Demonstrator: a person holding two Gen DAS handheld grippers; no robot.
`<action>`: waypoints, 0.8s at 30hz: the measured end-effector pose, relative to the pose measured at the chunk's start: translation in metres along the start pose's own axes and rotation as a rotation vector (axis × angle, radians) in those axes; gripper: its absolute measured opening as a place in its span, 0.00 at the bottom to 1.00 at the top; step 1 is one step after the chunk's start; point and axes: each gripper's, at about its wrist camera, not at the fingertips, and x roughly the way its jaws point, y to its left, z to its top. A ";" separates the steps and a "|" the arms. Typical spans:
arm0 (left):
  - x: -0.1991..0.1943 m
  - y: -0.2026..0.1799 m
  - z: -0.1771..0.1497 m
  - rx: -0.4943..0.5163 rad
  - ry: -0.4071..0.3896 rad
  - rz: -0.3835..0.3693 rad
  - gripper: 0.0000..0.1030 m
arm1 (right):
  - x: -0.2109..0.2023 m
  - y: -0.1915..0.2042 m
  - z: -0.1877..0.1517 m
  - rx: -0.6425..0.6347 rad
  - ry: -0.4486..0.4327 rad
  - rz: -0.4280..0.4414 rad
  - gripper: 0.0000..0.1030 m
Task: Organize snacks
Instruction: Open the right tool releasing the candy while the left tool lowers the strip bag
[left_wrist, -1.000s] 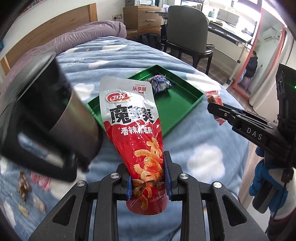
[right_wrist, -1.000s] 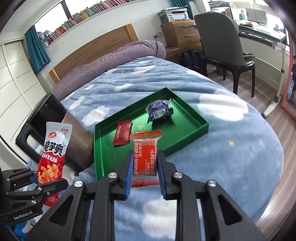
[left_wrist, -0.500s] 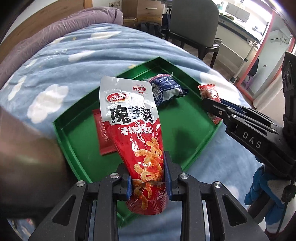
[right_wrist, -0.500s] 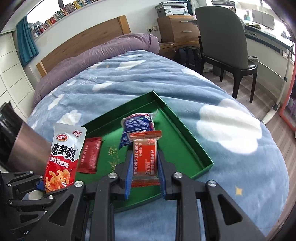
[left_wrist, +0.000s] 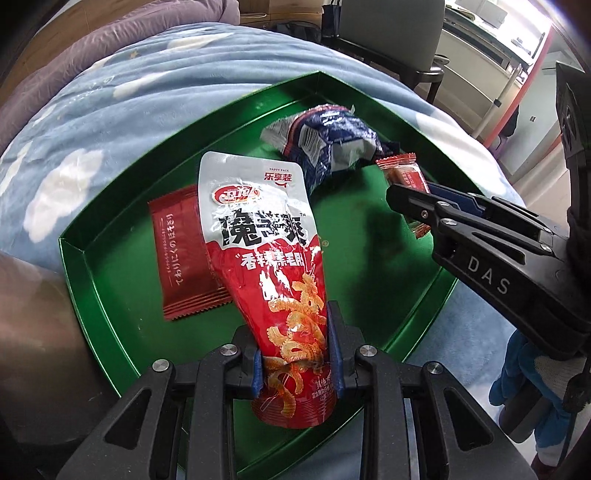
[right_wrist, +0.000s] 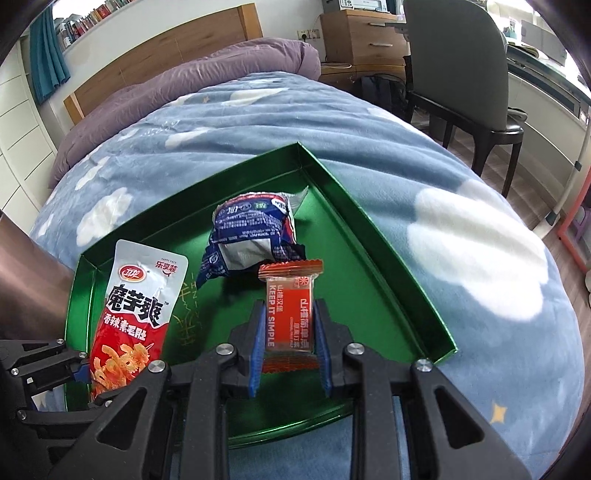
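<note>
- Your left gripper (left_wrist: 295, 347) is clamped on the lower part of a tall red-and-silver foil snack pouch (left_wrist: 266, 258), which stands upright over the near left part of the shallow green metal tray (left_wrist: 110, 325).
- Your right gripper (right_wrist: 290, 332) pinches a small orange-red plastic-wrapped snack bar (right_wrist: 290, 314) by its sides, upright over the tray's near middle.
- A crumpled dark-blue-and-white snack bag (right_wrist: 251, 232) lies inside the tray, toward its far corner, just beyond the bar.
- A flat dark-red sachet (left_wrist: 181, 258) lies on the tray floor at the left, partly hidden behind the pouch.
- The tray rests on a blue fleece blanket with white clouds (right_wrist: 461, 229); a purple duvet (right_wrist: 207, 77) is bunched well beyond the tray's far corner.
</note>
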 end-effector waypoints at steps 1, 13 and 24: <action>0.002 0.000 0.000 -0.003 0.005 0.004 0.23 | 0.001 -0.001 -0.001 0.001 0.004 -0.001 0.00; 0.005 -0.006 0.002 0.001 0.007 0.044 0.25 | 0.007 0.000 -0.006 -0.042 0.023 -0.047 0.00; 0.006 -0.002 -0.001 -0.025 0.022 0.062 0.34 | 0.005 0.005 -0.006 -0.072 0.040 -0.068 0.19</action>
